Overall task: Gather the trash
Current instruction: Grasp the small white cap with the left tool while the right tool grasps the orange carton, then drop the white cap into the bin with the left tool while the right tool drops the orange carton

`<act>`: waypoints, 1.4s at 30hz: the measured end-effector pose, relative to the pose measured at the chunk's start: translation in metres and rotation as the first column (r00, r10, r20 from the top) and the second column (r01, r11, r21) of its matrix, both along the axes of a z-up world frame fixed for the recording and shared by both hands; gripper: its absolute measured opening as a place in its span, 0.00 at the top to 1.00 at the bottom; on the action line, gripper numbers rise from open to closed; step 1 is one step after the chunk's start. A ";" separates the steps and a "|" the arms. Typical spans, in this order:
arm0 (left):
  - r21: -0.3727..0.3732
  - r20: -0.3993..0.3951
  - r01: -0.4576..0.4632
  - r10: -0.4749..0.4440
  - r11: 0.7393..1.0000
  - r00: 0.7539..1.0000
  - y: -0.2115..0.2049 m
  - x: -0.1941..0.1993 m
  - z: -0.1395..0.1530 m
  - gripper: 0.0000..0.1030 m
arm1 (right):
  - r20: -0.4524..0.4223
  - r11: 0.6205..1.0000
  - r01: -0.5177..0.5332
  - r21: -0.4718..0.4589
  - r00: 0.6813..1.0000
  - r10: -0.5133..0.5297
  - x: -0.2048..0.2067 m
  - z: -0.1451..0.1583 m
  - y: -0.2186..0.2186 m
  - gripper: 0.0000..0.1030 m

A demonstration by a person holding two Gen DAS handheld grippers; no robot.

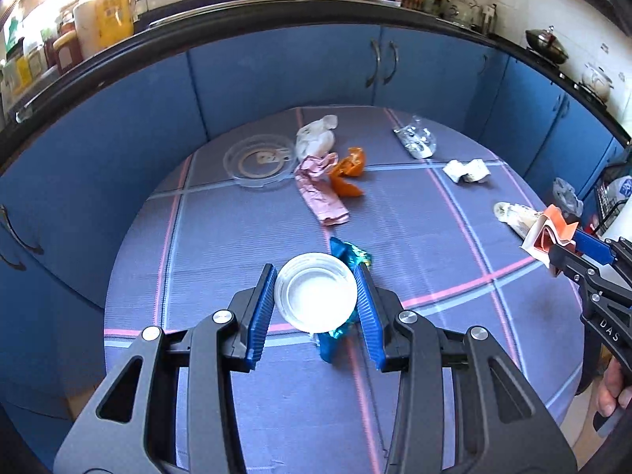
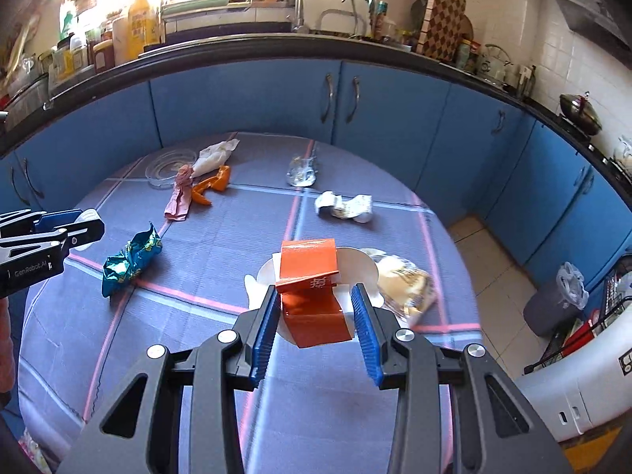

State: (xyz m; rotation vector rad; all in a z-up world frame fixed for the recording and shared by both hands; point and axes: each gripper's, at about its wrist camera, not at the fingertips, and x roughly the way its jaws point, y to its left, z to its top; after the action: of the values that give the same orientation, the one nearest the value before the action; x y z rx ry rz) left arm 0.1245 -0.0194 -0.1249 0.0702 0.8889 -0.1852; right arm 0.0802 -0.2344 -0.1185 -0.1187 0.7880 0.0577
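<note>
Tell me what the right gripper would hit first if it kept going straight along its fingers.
The right gripper already has the orange-and-white carton between its fingers. Pushed further, it would probably meet the yellowish wrapper just beyond, or the tablecloth; depth is unclear.

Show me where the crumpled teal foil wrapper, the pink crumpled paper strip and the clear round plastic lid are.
Crumpled teal foil wrapper (image 2: 131,262): right wrist view, middle of its crinkled body.
Pink crumpled paper strip (image 1: 320,192): left wrist view, middle of the strip.
Clear round plastic lid (image 1: 258,160): left wrist view, its flat centre.
</note>
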 end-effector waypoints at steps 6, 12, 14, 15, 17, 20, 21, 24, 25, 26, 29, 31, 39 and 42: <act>0.015 0.009 0.026 -0.026 1.000 1.000 -0.017 -0.010 0.008 0.60 | 0.021 1.000 0.026 0.007 0.999 -0.026 -0.014 0.006 -0.019 0.64; 0.030 0.014 0.058 -0.058 0.998 0.998 -0.039 -0.018 0.014 0.60 | 0.037 0.998 0.063 0.026 0.997 -0.064 -0.029 0.010 -0.044 0.64; 0.032 0.011 0.070 -0.070 0.997 0.997 -0.047 -0.020 0.015 0.60 | 0.042 0.997 0.073 0.026 0.996 -0.074 -0.033 0.010 -0.051 0.64; 0.034 0.011 0.078 -0.078 0.996 0.997 -0.052 -0.022 0.015 0.60 | 0.044 0.997 0.076 0.026 0.996 -0.077 -0.035 0.011 -0.054 0.64; 0.042 0.014 0.093 -0.094 0.995 0.996 -0.061 -0.025 0.017 0.60 | 0.050 0.996 0.086 0.023 0.995 -0.087 -0.041 0.011 -0.061 0.64; 0.055 0.022 0.126 -0.127 0.991 0.992 -0.079 -0.029 0.020 0.60 | 0.058 0.994 0.104 0.021 0.993 -0.105 -0.048 0.013 -0.072 0.64; 0.059 0.025 0.138 -0.140 0.989 0.990 -0.086 -0.031 0.022 0.60 | 0.059 0.993 0.112 0.022 0.992 -0.114 -0.050 0.013 -0.077 0.64; 0.068 0.036 0.185 -0.188 0.980 0.982 -0.110 -0.035 0.028 0.60 | 0.067 0.990 0.141 0.023 0.987 -0.143 -0.059 0.015 -0.092 0.64; 0.071 0.040 0.204 -0.207 0.976 0.977 -0.119 -0.037 0.030 0.60 | 0.070 0.988 0.152 0.023 0.986 -0.153 -0.062 0.016 -0.097 0.64; 0.073 0.044 0.219 -0.222 0.973 0.974 -0.126 -0.039 0.032 0.60 | 0.075 0.986 0.165 0.022 0.983 -0.166 -0.065 0.017 -0.103 0.64; 0.081 0.056 0.277 -0.282 0.957 0.958 -0.156 -0.046 0.039 0.60 | 0.085 0.980 0.198 0.022 0.976 -0.199 -0.075 0.021 -0.119 0.64; 0.085 0.063 0.310 -0.315 0.947 0.947 -0.171 -0.050 0.043 0.60 | 0.095 0.973 0.228 0.021 0.969 -0.229 -0.083 0.025 -0.131 0.64; 0.120 0.098 0.453 -0.465 0.883 0.880 -0.245 -0.075 0.058 0.60 | 0.117 0.947 0.321 0.003 0.940 -0.319 -0.112 0.036 -0.177 0.62; 0.139 0.108 0.494 -0.509 0.858 0.854 -0.269 -0.084 0.060 0.60 | 0.127 0.936 0.352 0.004 0.928 -0.349 -0.121 0.039 -0.193 0.62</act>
State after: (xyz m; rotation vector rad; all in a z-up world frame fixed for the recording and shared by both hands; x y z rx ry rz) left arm 0.0407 -0.2880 -0.0648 0.4157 0.7222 -0.6178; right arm -0.0409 -0.4272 -0.0792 0.0029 0.6735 -0.2945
